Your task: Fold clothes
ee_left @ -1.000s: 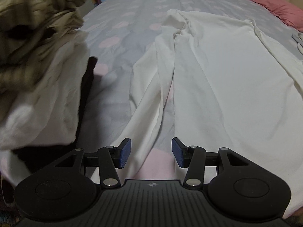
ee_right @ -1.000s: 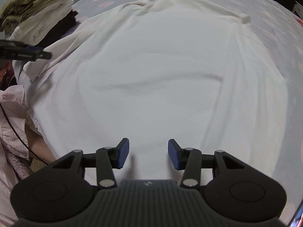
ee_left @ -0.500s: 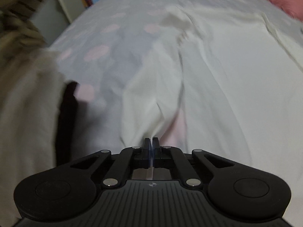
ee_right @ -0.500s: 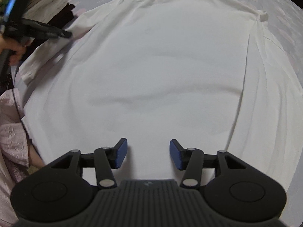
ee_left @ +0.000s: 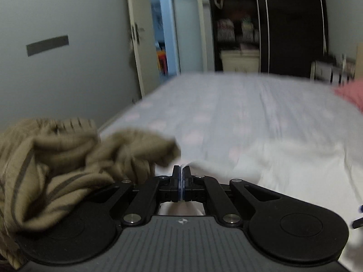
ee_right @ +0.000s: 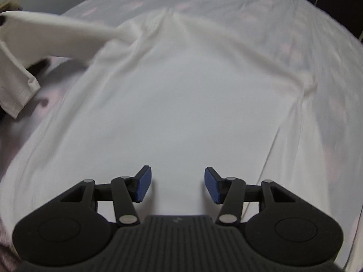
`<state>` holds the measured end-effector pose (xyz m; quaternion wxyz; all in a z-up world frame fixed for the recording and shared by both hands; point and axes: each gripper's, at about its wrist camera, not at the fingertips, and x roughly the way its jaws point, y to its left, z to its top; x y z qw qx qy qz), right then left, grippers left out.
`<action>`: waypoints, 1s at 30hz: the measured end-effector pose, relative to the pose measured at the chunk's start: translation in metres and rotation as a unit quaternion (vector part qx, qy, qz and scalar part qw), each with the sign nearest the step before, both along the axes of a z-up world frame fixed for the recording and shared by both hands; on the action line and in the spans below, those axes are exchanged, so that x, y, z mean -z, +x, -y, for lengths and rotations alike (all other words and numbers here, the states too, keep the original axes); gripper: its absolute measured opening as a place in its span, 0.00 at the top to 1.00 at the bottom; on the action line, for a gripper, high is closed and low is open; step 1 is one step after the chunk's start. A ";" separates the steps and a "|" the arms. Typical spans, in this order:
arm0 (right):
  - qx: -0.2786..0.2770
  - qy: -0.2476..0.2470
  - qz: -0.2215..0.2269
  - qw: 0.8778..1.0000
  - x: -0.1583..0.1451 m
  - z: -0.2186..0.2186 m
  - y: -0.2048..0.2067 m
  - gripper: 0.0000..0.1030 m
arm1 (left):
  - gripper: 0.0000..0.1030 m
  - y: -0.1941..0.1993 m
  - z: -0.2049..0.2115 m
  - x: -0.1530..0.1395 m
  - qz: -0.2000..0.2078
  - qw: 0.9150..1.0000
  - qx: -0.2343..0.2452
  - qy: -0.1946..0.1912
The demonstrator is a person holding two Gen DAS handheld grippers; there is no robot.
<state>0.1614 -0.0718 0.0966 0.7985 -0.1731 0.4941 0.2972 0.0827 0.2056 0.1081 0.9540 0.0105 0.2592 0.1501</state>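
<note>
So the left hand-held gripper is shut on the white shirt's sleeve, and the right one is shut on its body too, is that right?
Not quite: the right hand-held gripper is open above the white shirt, holding nothing, as the right wrist view shows. The left hand-held gripper is indeed shut on the sleeve.

A bed point(ee_right: 283, 15) with a pale lilac sheet dotted in faint pink carries everything. A white shirt point(ee_right: 181, 104) lies spread flat across it, 1 sleeve point(ee_right: 56, 38) lifted clear of the sheet at the left. A crumpled olive striped garment point(ee_left: 56, 158) tops a pile at the bed's left edge. A pink pillow point(ee_left: 349, 95) rests at the far right.
</note>
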 end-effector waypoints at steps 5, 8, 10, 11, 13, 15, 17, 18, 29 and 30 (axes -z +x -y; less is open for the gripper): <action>-0.018 0.058 0.006 0.998 -0.011 -0.032 0.047 0.62 | 1.00 0.005 0.001 -0.028 0.052 0.999 0.003 0.002; -0.056 0.098 0.013 0.994 -0.006 -0.069 0.054 0.71 | 1.00 0.011 -0.003 -0.036 0.063 0.998 -0.001 -0.006; -0.078 0.112 0.013 0.991 0.005 -0.098 0.055 0.74 | 1.00 0.014 -0.006 -0.036 0.059 0.998 -0.001 -0.015; -0.084 0.113 0.010 0.990 0.011 -0.110 0.059 0.74 | 1.00 0.019 -0.007 -0.035 0.055 0.998 -0.001 -0.015; -0.091 0.108 0.001 0.990 0.018 -0.126 0.069 0.74 | 1.00 0.022 -0.009 -0.031 0.044 0.999 0.001 -0.014; -0.093 0.098 0.000 0.991 0.019 -0.137 0.082 0.73 | 1.00 0.020 -0.007 -0.028 0.027 0.999 0.010 -0.021; -0.087 0.083 0.013 0.993 0.012 -0.139 0.100 0.73 | 1.00 0.015 -0.008 -0.023 0.014 0.999 0.024 -0.037; -0.081 0.072 0.022 0.994 0.007 -0.139 0.110 0.73 | 1.00 0.011 -0.006 -0.021 0.007 0.999 0.032 -0.040; 0.031 -0.017 0.077 0.996 0.001 -0.138 0.257 0.53 | 1.00 0.003 -0.011 0.012 -0.043 0.994 0.062 -0.074; 0.054 -0.010 0.062 0.997 0.007 -0.133 0.271 0.53 | 1.00 0.003 -0.014 0.013 -0.045 0.994 0.061 -0.076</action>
